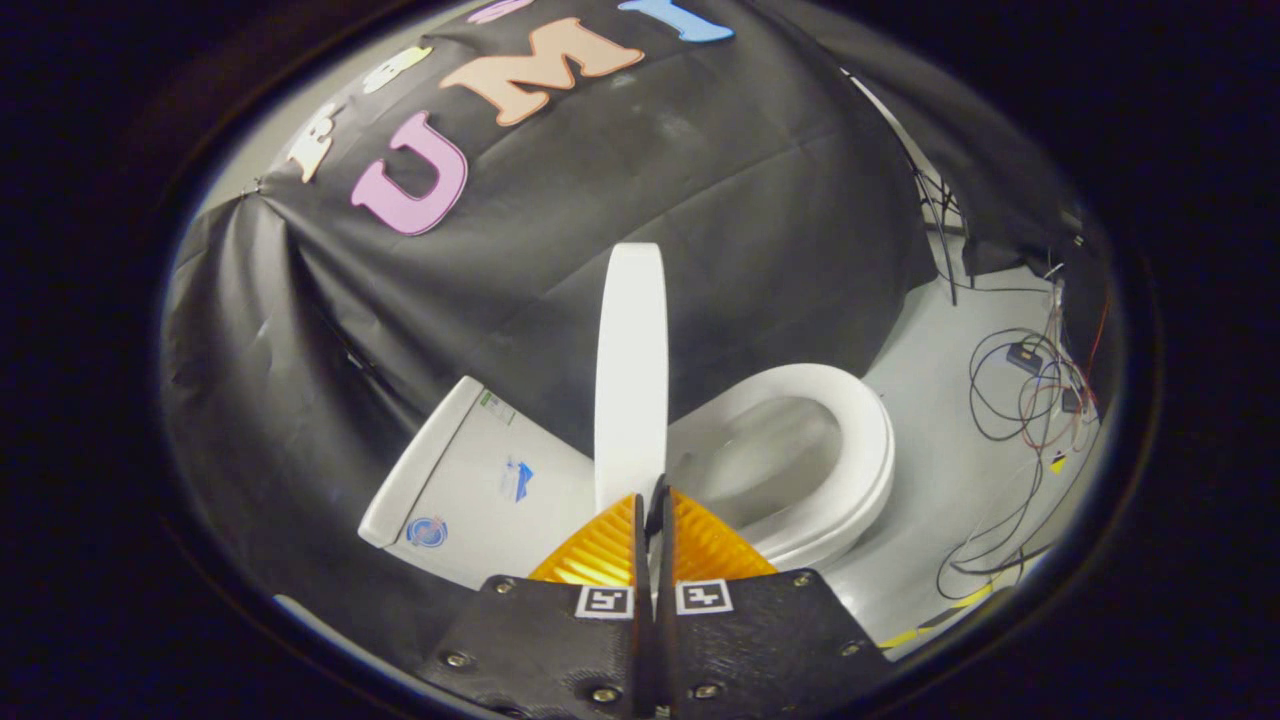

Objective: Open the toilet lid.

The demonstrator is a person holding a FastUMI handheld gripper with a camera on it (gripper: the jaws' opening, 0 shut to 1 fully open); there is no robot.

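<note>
The lid (pixel 630 370) is seen edge-on at centre frame, raised near upright, its lower rim pinched between the fingers of the tool (pixel 655 510), which are drawn together on it. It is judged a stiff, smooth, fairly light plastic panel, slippery at the edge, so the hold is best kept on the free rim, away from the hinge. The seat (pixel 850 450) lies to the right, the tank (pixel 470 480) to the lower left. Stickers are noted on the tank; their writing cannot be read.

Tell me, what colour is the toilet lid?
White; the gripper view shows the toilet lid edge-on.
</note>
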